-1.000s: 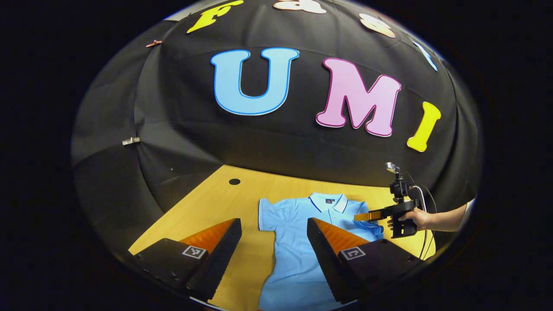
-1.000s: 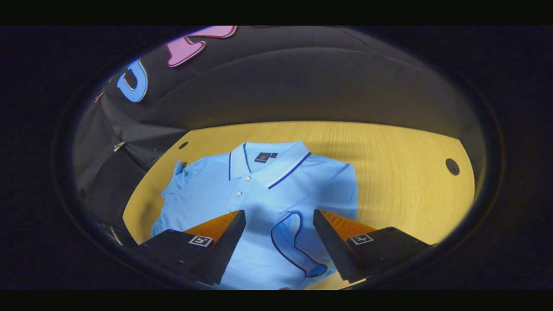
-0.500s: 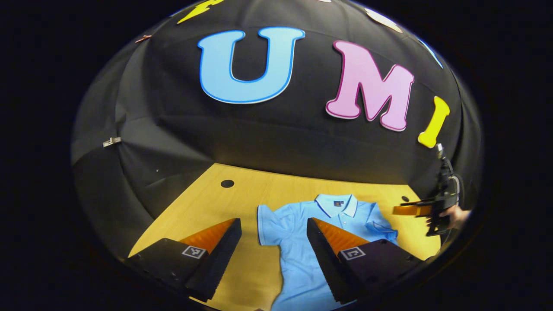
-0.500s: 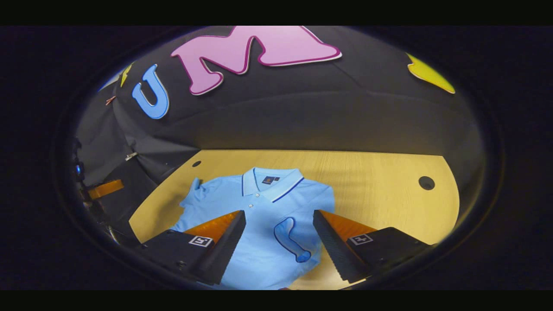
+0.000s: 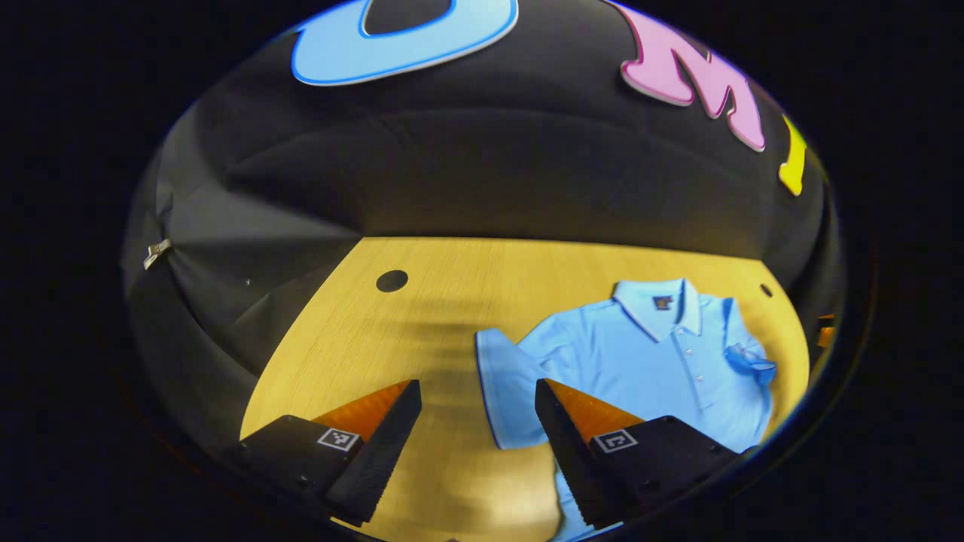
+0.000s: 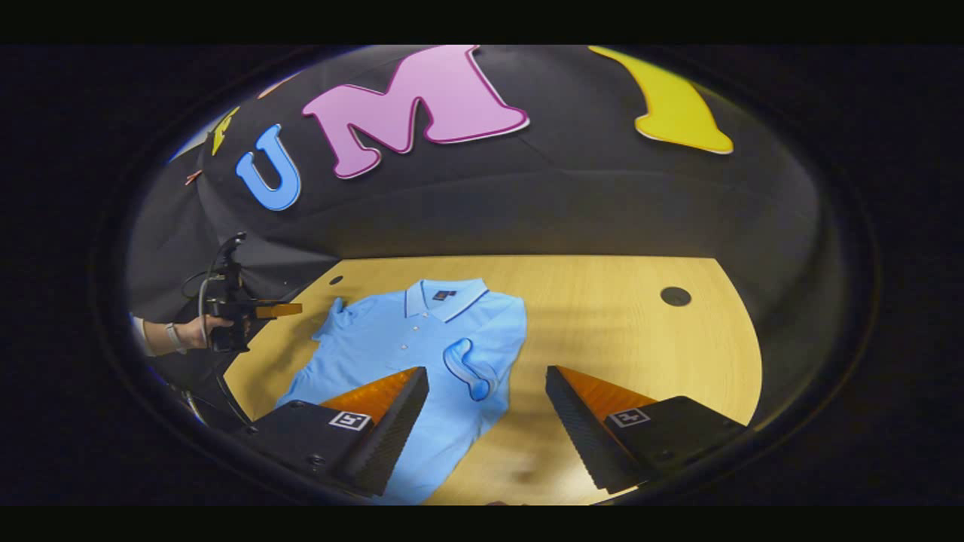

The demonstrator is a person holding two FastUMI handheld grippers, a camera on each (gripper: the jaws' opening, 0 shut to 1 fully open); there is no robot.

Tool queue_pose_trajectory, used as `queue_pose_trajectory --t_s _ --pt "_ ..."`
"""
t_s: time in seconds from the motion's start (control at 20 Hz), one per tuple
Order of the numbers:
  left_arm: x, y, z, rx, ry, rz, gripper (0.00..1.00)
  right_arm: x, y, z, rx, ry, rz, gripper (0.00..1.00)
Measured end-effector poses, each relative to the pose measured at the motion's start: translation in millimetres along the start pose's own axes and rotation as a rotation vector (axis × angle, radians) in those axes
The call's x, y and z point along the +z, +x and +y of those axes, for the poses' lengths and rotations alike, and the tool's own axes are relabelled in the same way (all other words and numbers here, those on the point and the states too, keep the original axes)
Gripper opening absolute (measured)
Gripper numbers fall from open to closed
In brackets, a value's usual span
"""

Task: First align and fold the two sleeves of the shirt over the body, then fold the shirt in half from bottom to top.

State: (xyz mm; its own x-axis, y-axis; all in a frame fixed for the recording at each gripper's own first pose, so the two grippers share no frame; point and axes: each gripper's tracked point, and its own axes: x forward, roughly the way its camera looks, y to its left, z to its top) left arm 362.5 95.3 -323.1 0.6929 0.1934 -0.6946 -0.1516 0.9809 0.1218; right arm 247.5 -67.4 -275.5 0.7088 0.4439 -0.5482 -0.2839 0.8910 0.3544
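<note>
One sleeve (image 6: 467, 369) is folded over the shirt (image 6: 407, 354). The left gripper (image 5: 478, 421), spread wide and empty, is aimed at the flat sleeve (image 5: 508, 395) ahead, to be pinched next; the right gripper (image 6: 487, 410) is held agape, empty.

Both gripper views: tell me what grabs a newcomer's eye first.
A light blue polo shirt lies flat on the yellow wooden table, one sleeve already folded over its body, the other sleeve spread out. Both sets of tongs, left and right, hover open above it.
</note>
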Motion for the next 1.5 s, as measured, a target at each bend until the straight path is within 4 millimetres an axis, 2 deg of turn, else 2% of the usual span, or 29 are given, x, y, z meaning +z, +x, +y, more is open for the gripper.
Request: queue_pose_trajectory --t_s 0.2,0.35,0.5,0.6,0.7,0.75,1.0,1.15,1.35,1.45,1.5 --pt "-5 49 -5 -0.004 0.001 0.058 0.97 -18 -18 -19 -0.011 0.027 0.033 0.98" --pt "-13 72 -17 -0.019 -0.013 0.097 0.97 -25 -24 -35 -0.030 0.022 0.052 0.98" --pt "-24 86 -24 -0.015 -0.024 0.128 0.96 -28 -23 -36 -0.020 0.042 0.057 0.98" --pt "-21 88 -28 -0.027 -0.037 0.111 0.99 -28 -21 -36 -0.012 0.039 0.060 0.98" --pt "-23 87 -33 -0.040 -0.035 0.116 0.96 -31 -18 -34 -0.005 0.036 0.066 0.98" --pt "-22 86 -36 -0.049 -0.022 0.120 0.89 -32 -16 -33 -0.001 0.036 0.069 0.98" --pt "-21 85 -47 -0.089 -0.003 0.131 0.10 -33 -12 -29 0.015 0.038 0.074 0.98" --pt "-14 73 -46 -0.060 0.019 0.125 0.06 -31 -11 -30 0.010 0.041 0.067 0.98" --pt "19 35 -89 -0.207 0.023 0.032 0.06 -29 -9 -27 0.019 0.046 0.059 0.98" --pt "22 23 -107 -0.247 0.013 0.033 0.06 -32 -7 -25 0.016 0.035 0.063 0.98" --pt "16 21 -115 -0.262 0.011 0.050 0.06 -34 -6 -23 0.020 0.030 0.068 0.98"
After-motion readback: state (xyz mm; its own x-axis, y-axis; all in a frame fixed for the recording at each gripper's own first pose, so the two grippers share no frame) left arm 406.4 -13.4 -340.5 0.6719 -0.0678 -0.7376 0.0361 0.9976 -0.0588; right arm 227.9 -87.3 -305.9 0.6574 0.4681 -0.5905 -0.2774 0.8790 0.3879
